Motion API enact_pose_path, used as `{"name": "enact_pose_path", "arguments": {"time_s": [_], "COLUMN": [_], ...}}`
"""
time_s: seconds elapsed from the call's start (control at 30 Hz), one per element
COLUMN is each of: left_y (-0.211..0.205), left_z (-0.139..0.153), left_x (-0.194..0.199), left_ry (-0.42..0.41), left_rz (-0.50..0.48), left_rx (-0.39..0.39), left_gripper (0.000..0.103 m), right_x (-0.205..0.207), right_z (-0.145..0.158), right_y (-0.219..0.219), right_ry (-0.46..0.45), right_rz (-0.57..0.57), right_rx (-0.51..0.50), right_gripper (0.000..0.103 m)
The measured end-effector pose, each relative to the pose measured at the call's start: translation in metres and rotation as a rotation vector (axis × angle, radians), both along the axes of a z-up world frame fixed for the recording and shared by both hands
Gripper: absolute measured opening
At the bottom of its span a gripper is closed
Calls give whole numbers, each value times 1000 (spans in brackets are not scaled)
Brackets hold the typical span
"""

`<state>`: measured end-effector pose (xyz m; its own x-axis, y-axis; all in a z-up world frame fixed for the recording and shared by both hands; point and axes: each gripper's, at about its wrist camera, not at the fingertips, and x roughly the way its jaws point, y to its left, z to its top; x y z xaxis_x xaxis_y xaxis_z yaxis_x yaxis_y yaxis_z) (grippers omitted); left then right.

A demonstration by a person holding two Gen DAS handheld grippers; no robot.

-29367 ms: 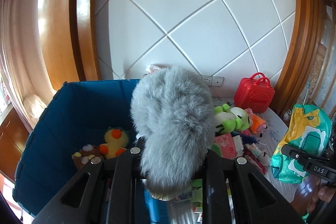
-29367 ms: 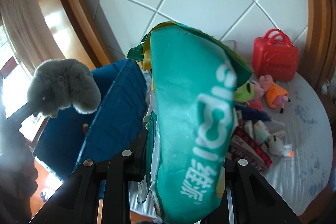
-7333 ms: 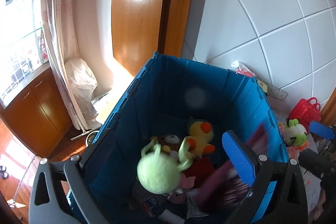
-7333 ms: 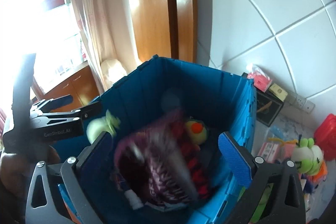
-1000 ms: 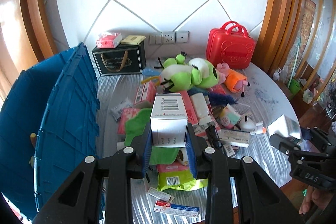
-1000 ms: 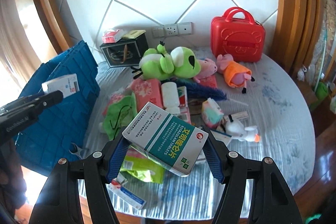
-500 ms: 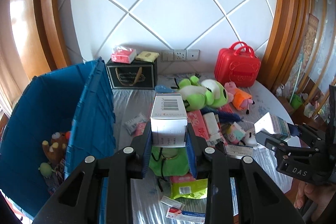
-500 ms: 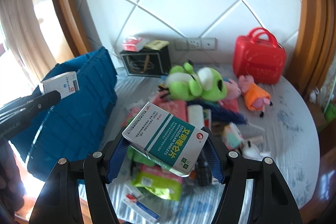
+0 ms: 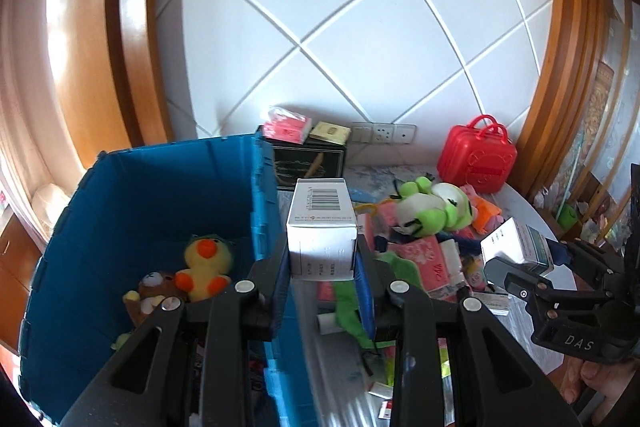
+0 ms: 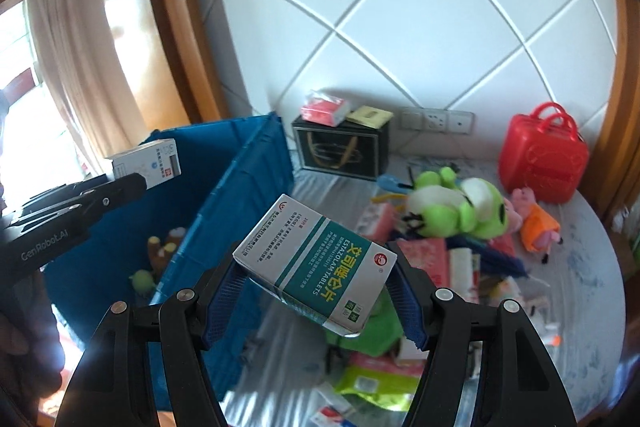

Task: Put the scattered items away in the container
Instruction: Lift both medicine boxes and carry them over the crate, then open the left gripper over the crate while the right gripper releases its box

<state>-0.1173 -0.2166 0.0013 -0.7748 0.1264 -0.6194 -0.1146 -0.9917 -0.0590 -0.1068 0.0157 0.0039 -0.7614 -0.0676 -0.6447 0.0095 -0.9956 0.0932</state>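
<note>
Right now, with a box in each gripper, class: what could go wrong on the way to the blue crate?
1. The teal tablet box sits tilted in the right gripper, gripped at its ends; it might twist free.
2. The white barcode box in the left gripper is above the blue crate wall; released early, it could land outside.

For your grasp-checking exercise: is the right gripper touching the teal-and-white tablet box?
Touching. The right wrist view shows the right gripper with both blue pads pressed on opposite edges of the tablet box, holding it tilted in the air.
</note>
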Motion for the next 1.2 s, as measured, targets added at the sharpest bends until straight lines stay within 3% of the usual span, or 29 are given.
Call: {"name": "enact_pose_path", "arguments": {"time_s": [0.3, 0.57, 0.87, 1.2], "left_y": [-107, -172, -214, -237], "left_z": [-8, -18, -31, -35], "left_x": [11, 26, 31, 34], "left_ry": [-24, -38, -52, -57], "left_rz": [106, 187, 240, 260], "left_rx": [9, -7, -1, 5], "left_gripper": [29, 29, 29, 29], "right_x": [-31, -51, -65, -73], "right_z": [2, -12, -25, -30], "right_y": [-93, -161, -209, -235], "right_ry": [0, -22, -46, -61], "right_rz": [101, 189, 249, 270], "right_rx": [9, -1, 2, 11], "right_gripper": [68, 68, 68, 68]}}
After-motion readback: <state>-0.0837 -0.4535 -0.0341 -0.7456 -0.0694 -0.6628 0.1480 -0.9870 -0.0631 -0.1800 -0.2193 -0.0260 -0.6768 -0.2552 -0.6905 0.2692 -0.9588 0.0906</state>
